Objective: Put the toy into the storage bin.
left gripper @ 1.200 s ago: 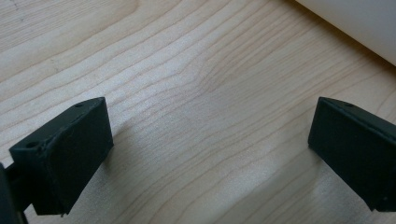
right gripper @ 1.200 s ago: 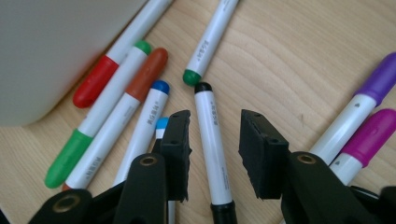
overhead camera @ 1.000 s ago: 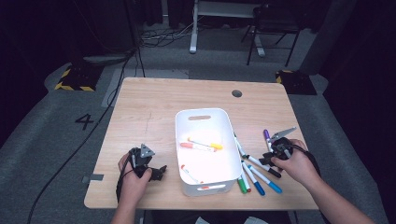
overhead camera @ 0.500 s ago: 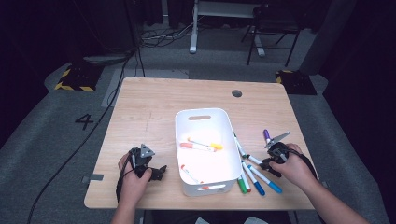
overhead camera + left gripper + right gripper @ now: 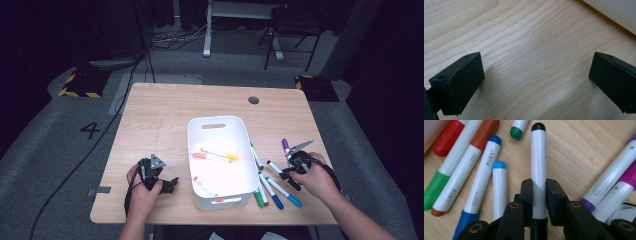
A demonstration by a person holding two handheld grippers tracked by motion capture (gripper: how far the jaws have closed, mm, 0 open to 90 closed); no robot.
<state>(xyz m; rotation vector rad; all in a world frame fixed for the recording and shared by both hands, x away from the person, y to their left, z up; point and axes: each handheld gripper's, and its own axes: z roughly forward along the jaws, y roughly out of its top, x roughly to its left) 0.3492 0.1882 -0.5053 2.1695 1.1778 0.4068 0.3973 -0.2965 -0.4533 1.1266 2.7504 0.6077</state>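
My right gripper (image 5: 539, 185) is shut on a white marker with a black cap (image 5: 538, 157), which points straight ahead between the pads; the jaws have just been closing on it. In the high view that gripper (image 5: 289, 176) sits low over the table right of the white bin (image 5: 220, 127), among loose markers, with the black-capped marker (image 5: 277, 169) at its tips. My left gripper (image 5: 170, 184) rests left of the bin. Its jaws (image 5: 536, 80) stand wide open over bare wood.
The bin holds a yellow-capped marker (image 5: 220, 154) and two red ones (image 5: 202, 186). Blue (image 5: 480, 177), light blue (image 5: 499, 187), green-and-orange (image 5: 461, 167) and purple (image 5: 614, 180) markers lie beside the held one. The table's front edge (image 5: 210, 222) is close to both hands.
The right gripper's jaws have closed onto the black-capped marker. The left hand and the bin have stayed put.
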